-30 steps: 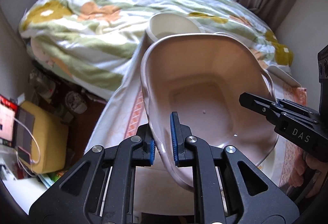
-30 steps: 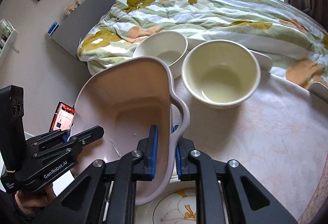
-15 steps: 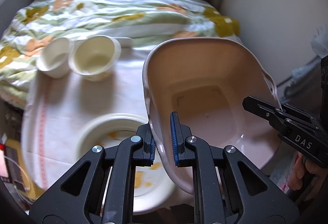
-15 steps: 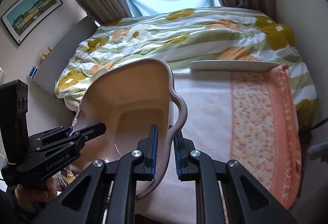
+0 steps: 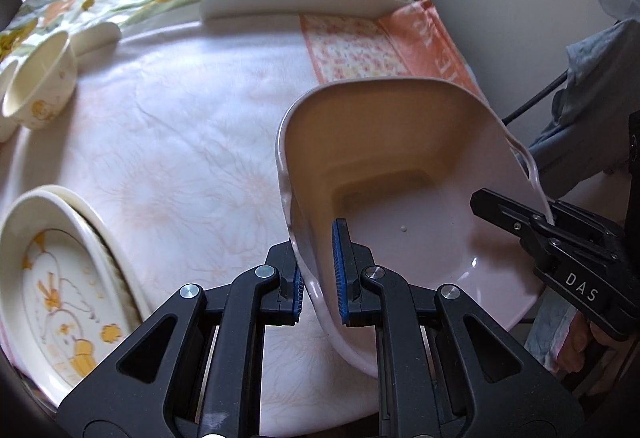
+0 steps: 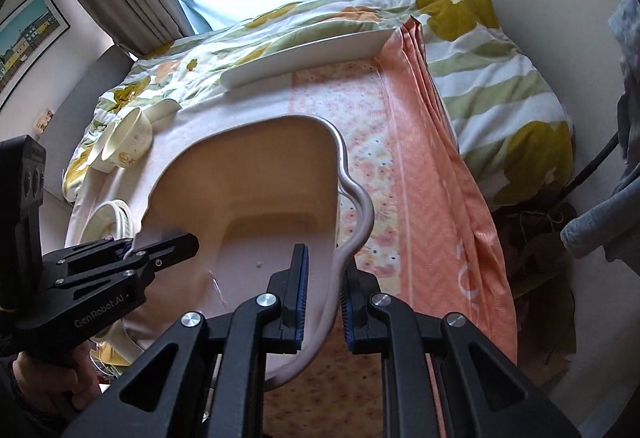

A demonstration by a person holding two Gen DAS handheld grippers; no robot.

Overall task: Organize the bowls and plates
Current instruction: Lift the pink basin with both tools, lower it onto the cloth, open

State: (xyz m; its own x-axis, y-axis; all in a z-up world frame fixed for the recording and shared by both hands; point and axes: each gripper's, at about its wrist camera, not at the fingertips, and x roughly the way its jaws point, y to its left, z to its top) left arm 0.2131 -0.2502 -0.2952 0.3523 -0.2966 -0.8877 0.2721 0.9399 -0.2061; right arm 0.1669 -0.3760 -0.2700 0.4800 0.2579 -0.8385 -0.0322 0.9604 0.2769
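A large pink basin [image 5: 404, 173] hangs above the right side of the cloth-covered table [image 5: 192, 141]. My left gripper [image 5: 318, 278] is shut on its left rim. My right gripper [image 6: 323, 294] is shut on its right rim by the handle; the basin [image 6: 264, 197] fills the middle of the right wrist view. Stacked cream plates with a yellow pattern [image 5: 60, 278] lie at the table's front left. A cream bowl [image 5: 40, 81] stands at the far left, and it also shows in the right wrist view [image 6: 128, 141]. A long white platter [image 5: 296, 3] lies at the far edge.
A flowered duvet [image 6: 500, 77] covers the bed behind and right of the table. An orange patterned cloth [image 6: 440, 197] drapes the table's right side. A wall stands close on the right, with a cable and grey fabric [image 5: 588, 105] beside it.
Both grippers carried the basin from the table's left side, by the bowls, across to its right side. The bowls now sit far left in both views.
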